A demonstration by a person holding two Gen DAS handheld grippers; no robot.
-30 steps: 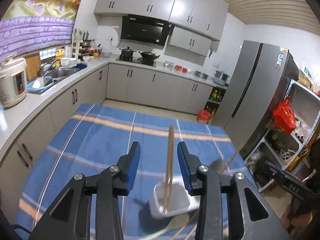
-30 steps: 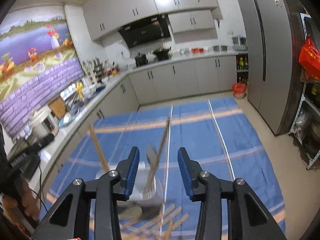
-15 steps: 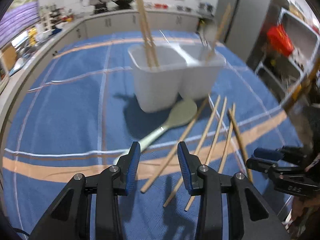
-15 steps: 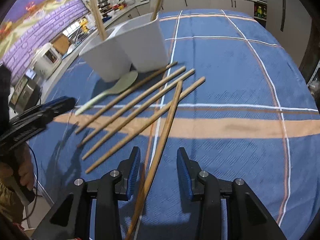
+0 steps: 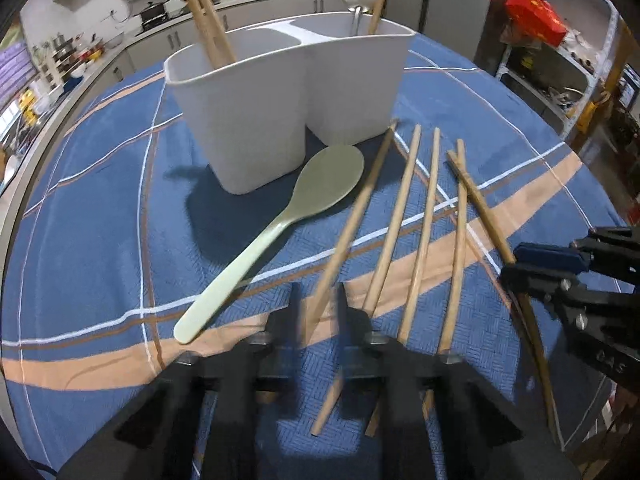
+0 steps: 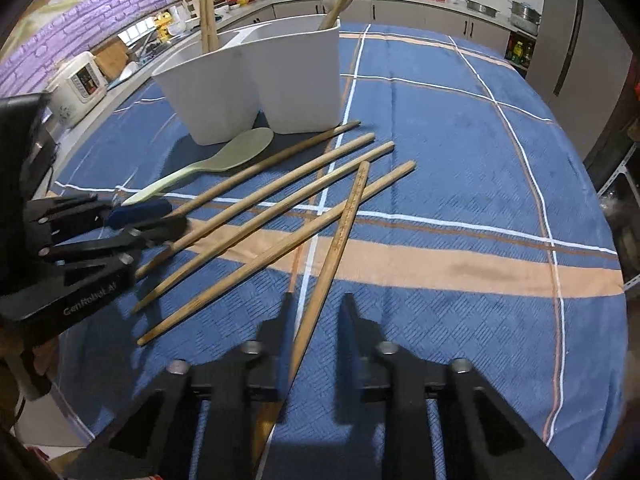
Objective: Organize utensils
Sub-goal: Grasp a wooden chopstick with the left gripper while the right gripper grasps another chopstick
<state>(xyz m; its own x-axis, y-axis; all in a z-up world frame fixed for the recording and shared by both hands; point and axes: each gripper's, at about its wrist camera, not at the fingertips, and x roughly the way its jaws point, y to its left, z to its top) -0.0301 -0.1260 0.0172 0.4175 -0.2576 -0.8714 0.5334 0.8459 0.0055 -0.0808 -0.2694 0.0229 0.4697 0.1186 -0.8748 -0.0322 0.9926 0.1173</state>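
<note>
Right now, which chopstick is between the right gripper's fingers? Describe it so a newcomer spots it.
Start at the white two-compartment holder on the blue cloth. Five chopsticks lie in front of it; four fan out alike. The crossing chopstick is the only one lying over a neighbour.

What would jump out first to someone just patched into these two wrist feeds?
Probably the fan of five wooden chopsticks on the blue plaid tablecloth, with a pale green rice paddle beside them. Behind stands the white two-compartment utensil holder, already holding chopsticks and a ladle. Each gripper, left and right, straddles a chopstick, jaws open.
</note>
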